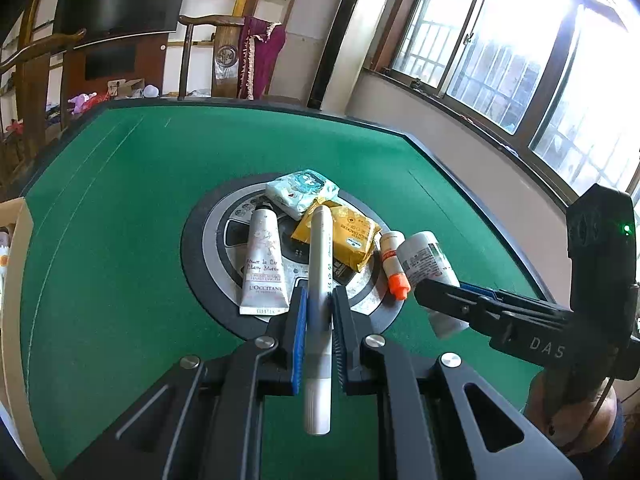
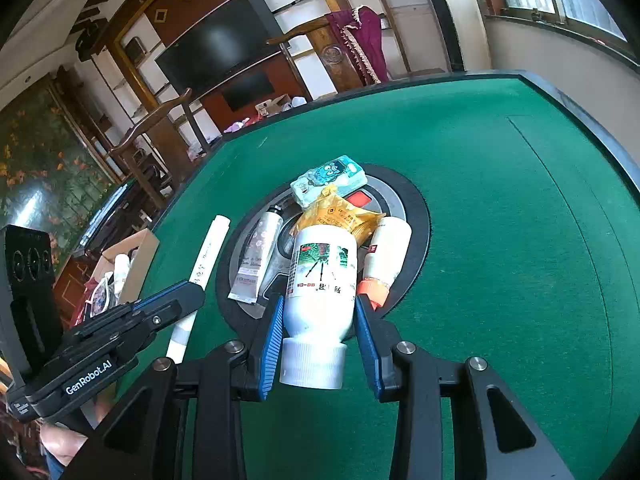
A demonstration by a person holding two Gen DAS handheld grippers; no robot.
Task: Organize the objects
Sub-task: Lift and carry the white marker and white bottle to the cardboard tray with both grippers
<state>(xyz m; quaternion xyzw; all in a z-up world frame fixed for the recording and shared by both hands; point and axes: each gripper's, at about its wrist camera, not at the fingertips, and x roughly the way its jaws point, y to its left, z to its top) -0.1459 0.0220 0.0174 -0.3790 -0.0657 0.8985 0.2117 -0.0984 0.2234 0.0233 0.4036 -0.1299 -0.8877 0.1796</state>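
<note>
**Both grippers holding toiletries over the green table**

At the far left, a cardboard box (image 2: pixel 132 258) is sitting just off the edge of the green felt table (image 2: pixel 500 208), with a few items lying inside it. Next, the left gripper (image 1: pixel 319 300) is pinching a slim white tube (image 1: pixel 319 280) between its blue pads; the jaws are pressed fully together on it, and the tube is sticking out past both ends of the fingers, its far end reaching over the round centre panel (image 1: pixel 208 240) of the table. Just beside the gripper's tips, a L'Occitane hand cream tube (image 1: pixel 264 264) is lying flat on that panel with its crimped end toward the camera. Beyond it, a pale blue tissue pack (image 1: pixel 302 192) with a cartoon print is resting at the far side of the panel, and a yellow sachet pack (image 1: pixel 340 236) is leaning against it. Further right, a small white bottle with an orange cap (image 1: pixel 394 264) is lying on the panel's edge. At the right, the right gripper (image 2: pixel 320 320) is clamping a white pill bottle (image 2: pixel 322 280) by its body, cap toward the camera, the jaws partly spread around its width.
</note>
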